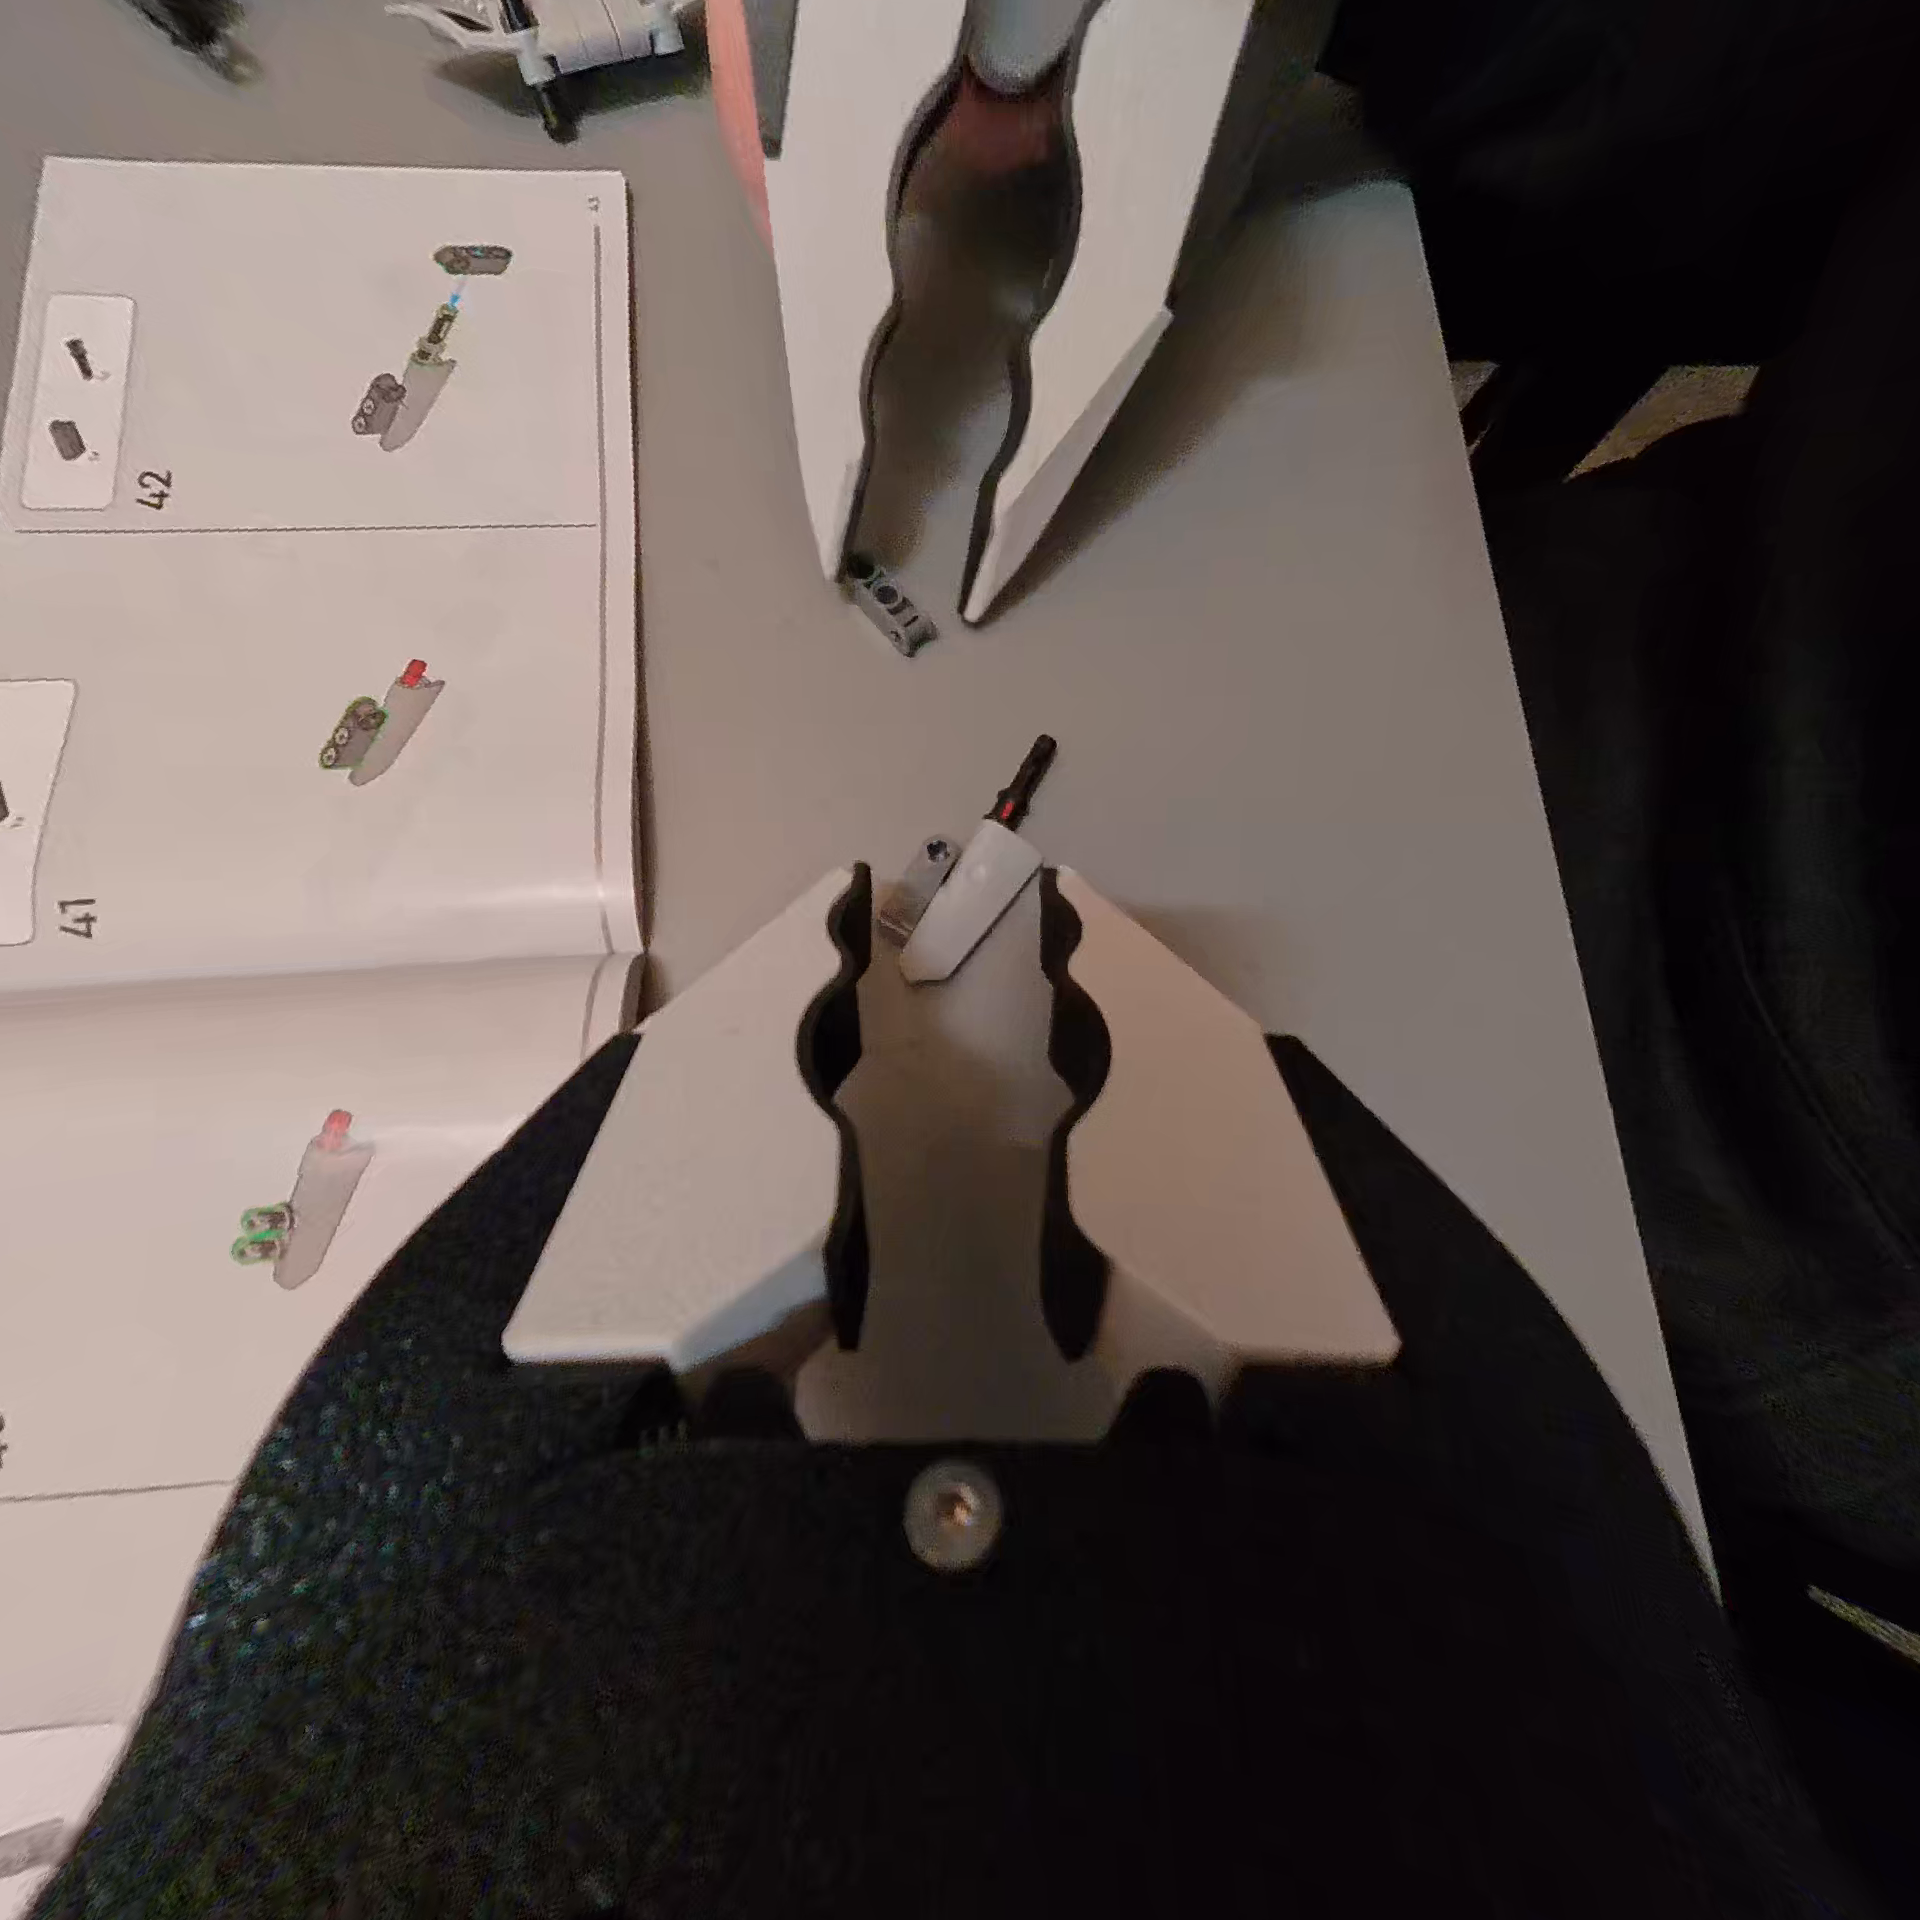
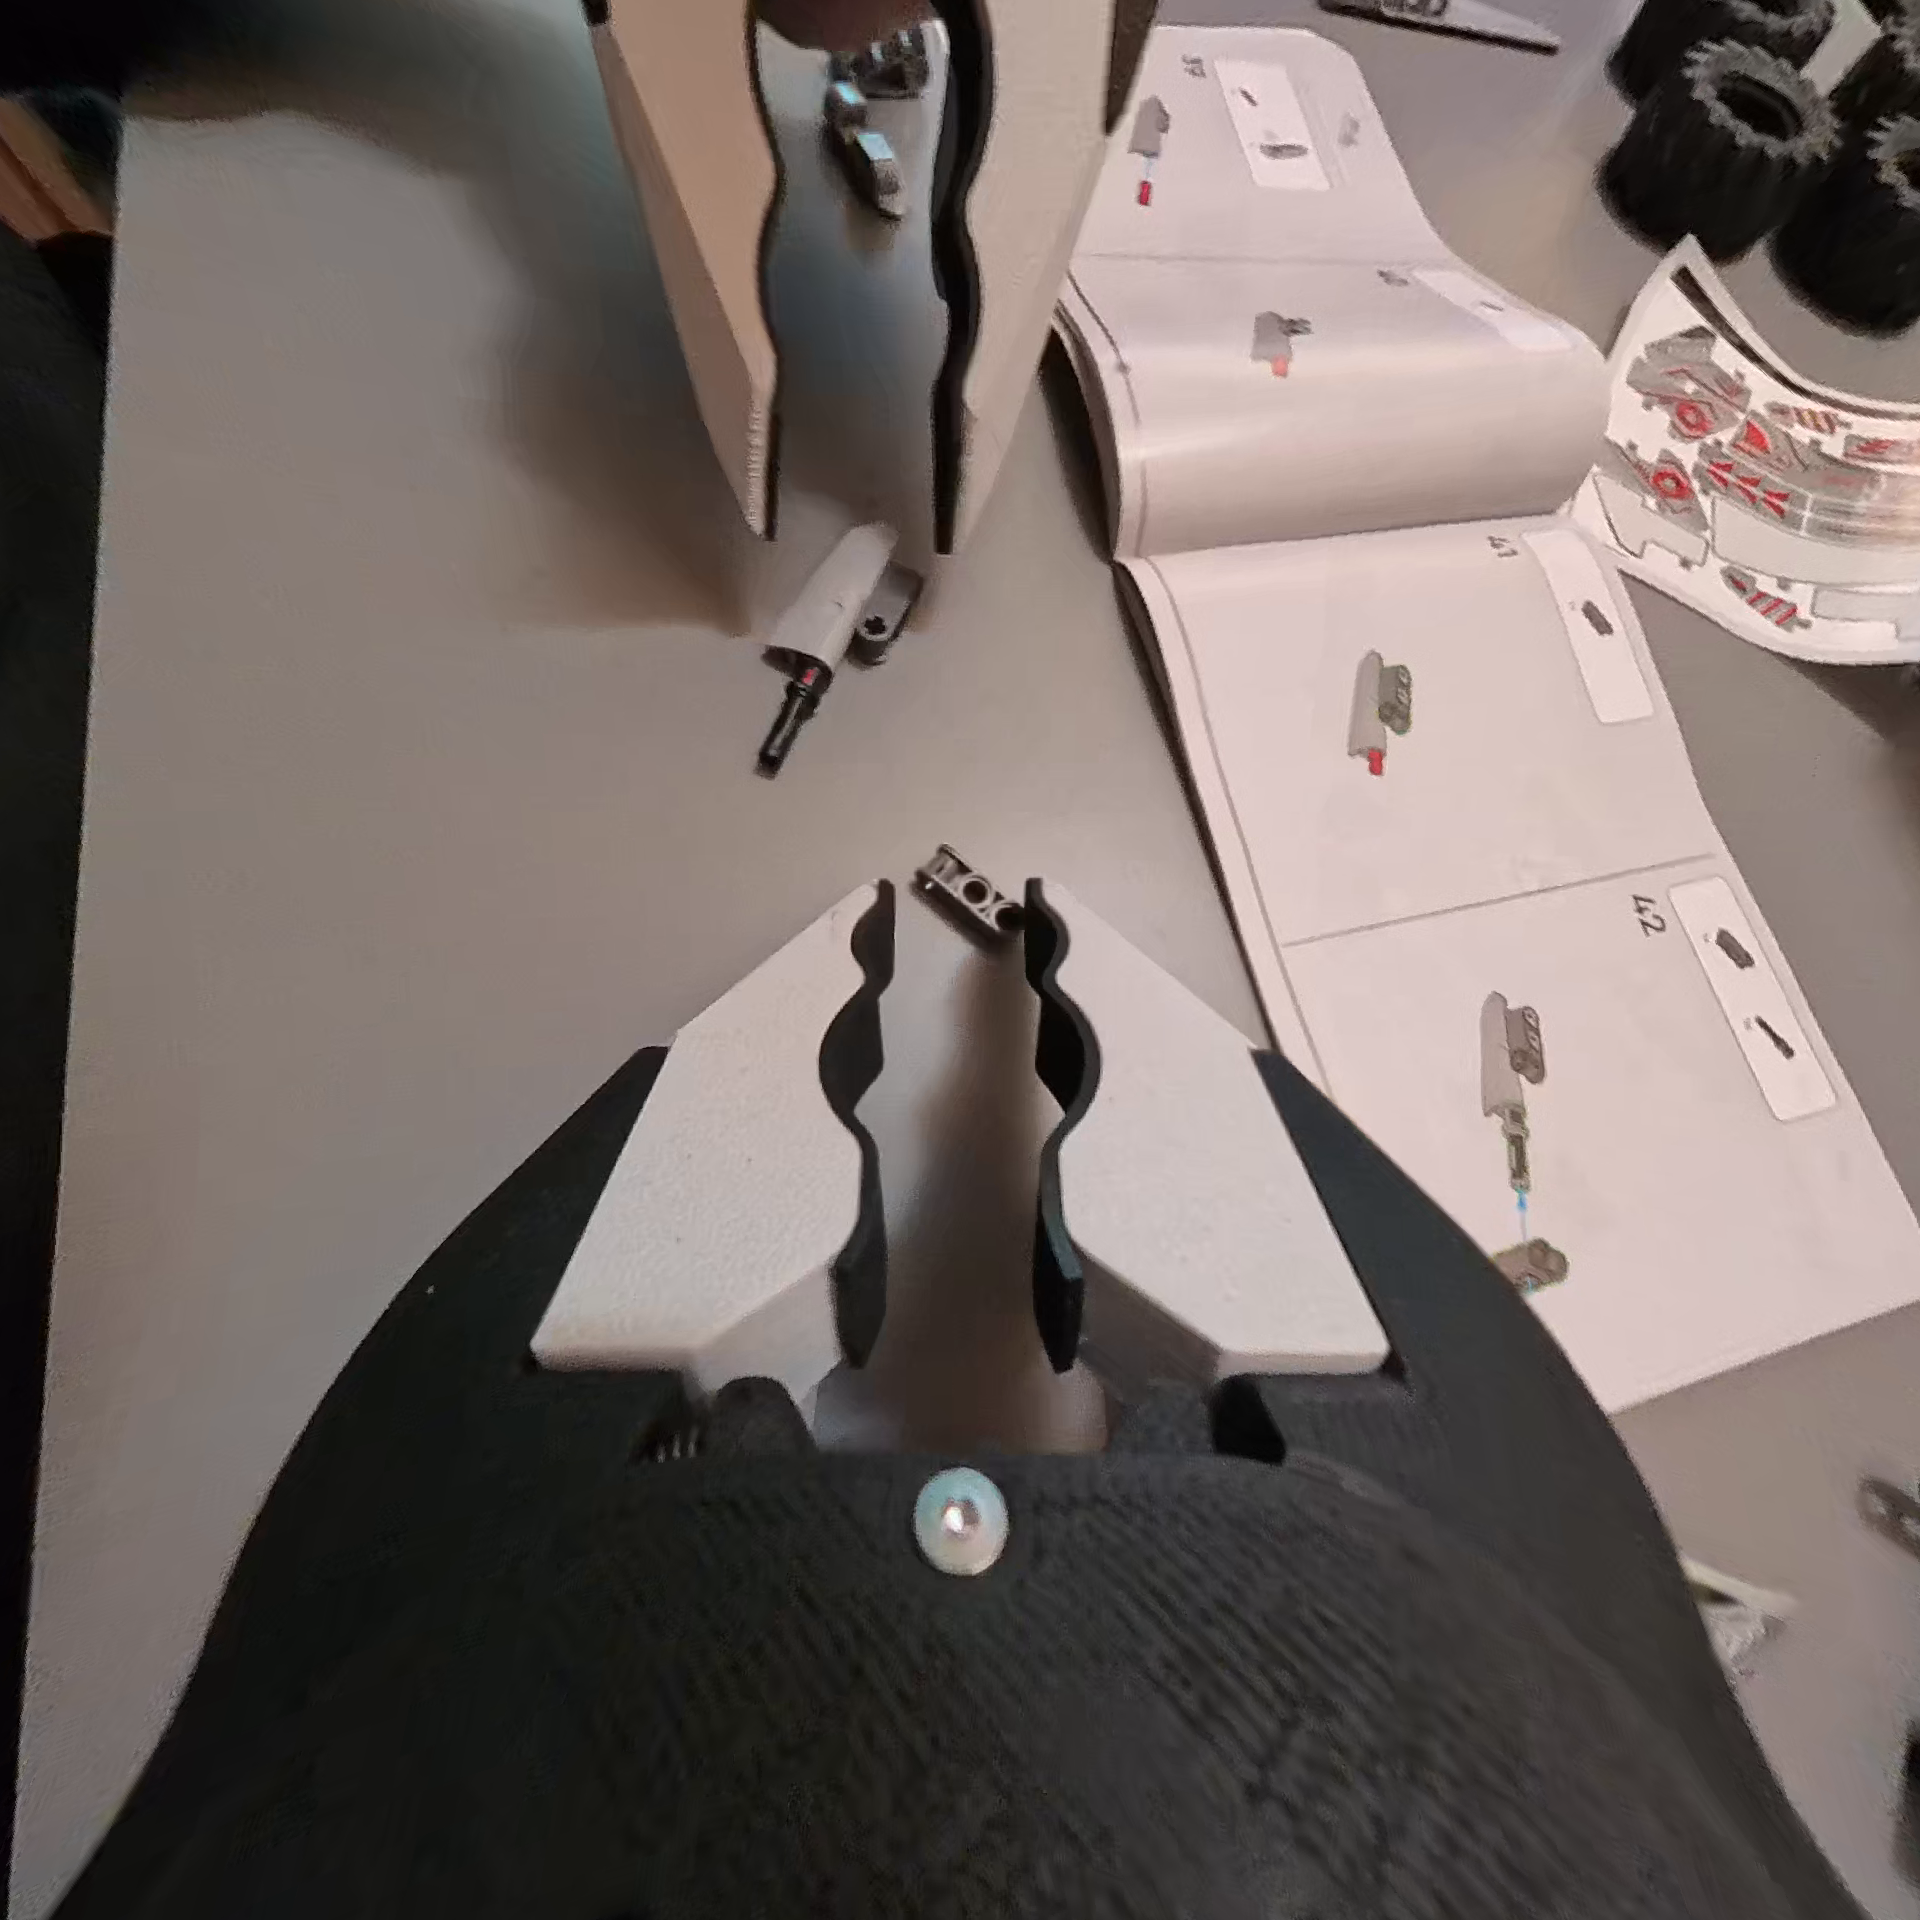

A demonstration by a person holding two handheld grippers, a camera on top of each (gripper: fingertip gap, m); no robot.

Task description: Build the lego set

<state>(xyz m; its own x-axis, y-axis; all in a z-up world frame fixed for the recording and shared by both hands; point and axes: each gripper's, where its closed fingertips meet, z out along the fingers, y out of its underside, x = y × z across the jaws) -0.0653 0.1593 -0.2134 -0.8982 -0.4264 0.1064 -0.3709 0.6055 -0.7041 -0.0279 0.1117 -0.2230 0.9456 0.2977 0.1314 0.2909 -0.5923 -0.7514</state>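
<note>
A small sub-assembly lies on the grey table: a white curved panel, a grey connector on its side and a black axle pin with a red band sticking out. My left gripper is open, its fingertips on either side of the panel. The sub-assembly also shows in the right wrist view, with the left gripper above it. A small dark grey beam with holes lies at my right gripper's open fingertips, touching the right pad. In the left wrist view the beam lies by the right gripper.
An open instruction booklet lies beside the work spot; it also shows in the right wrist view. A curled sticker sheet and several black tyres sit beyond it. A white partial model stands far off. The table edge runs close by. Tip to tip, the grippers are about 7 centimetres apart.
</note>
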